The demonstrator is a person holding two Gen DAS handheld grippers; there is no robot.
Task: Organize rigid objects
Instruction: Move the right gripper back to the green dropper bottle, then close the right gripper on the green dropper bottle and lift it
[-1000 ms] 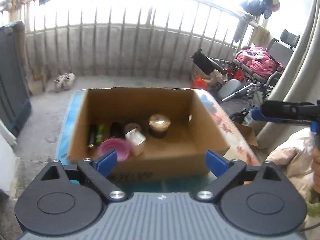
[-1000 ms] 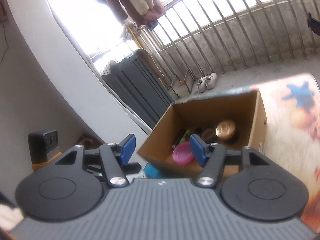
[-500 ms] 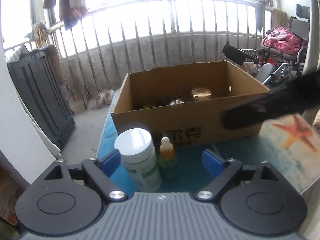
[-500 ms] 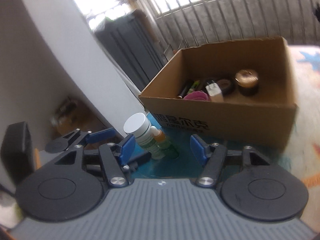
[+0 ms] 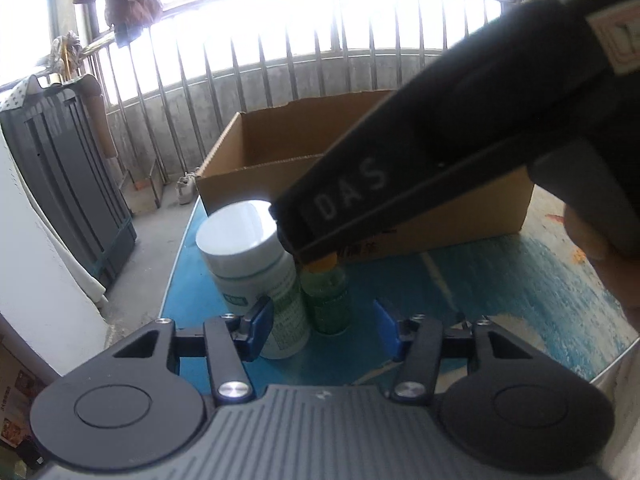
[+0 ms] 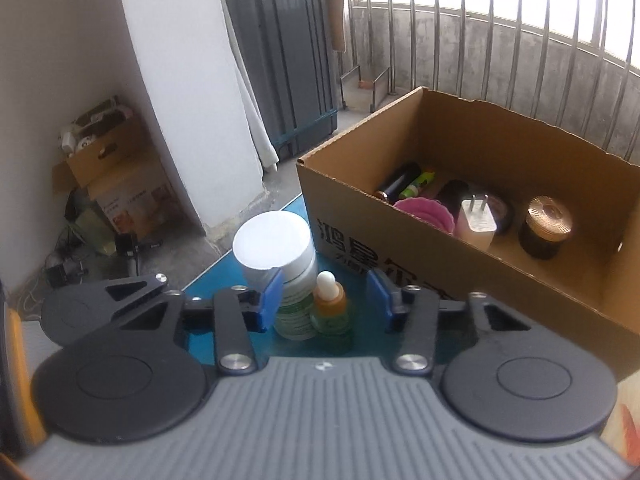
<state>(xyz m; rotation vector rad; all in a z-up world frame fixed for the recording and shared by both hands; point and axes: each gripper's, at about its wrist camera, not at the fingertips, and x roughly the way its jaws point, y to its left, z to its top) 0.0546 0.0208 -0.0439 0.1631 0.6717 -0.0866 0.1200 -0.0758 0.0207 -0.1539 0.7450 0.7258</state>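
A white-capped bottle (image 5: 248, 264) (image 6: 276, 248) and a small green dropper bottle with an orange neck (image 5: 325, 300) (image 6: 330, 306) stand side by side on the blue table mat, in front of a cardboard box (image 5: 360, 184) (image 6: 400, 252). My left gripper (image 5: 323, 330) is low behind them, its jaws closing, with both bottles between the pads and the right pad clear of them. My right gripper (image 6: 326, 300) is over the same pair, jaws closing; its left pad overlaps the white bottle and its right pad stands apart. Its black body (image 5: 440, 160) crosses the left wrist view.
The box holds a pink bowl (image 6: 426, 212), a white plug (image 6: 476, 220), a gold-lidded dark jar (image 6: 546, 228) and dark tubes (image 6: 400, 184). A grey cabinet (image 6: 288, 60) and floor boxes (image 6: 116, 176) lie left of the table edge. A hand (image 5: 600, 248) is at right.
Both grippers have come down and closer to the two bottles, and their jaws have narrowed. The right gripper has swung across the left wrist view and now hides part of the box.
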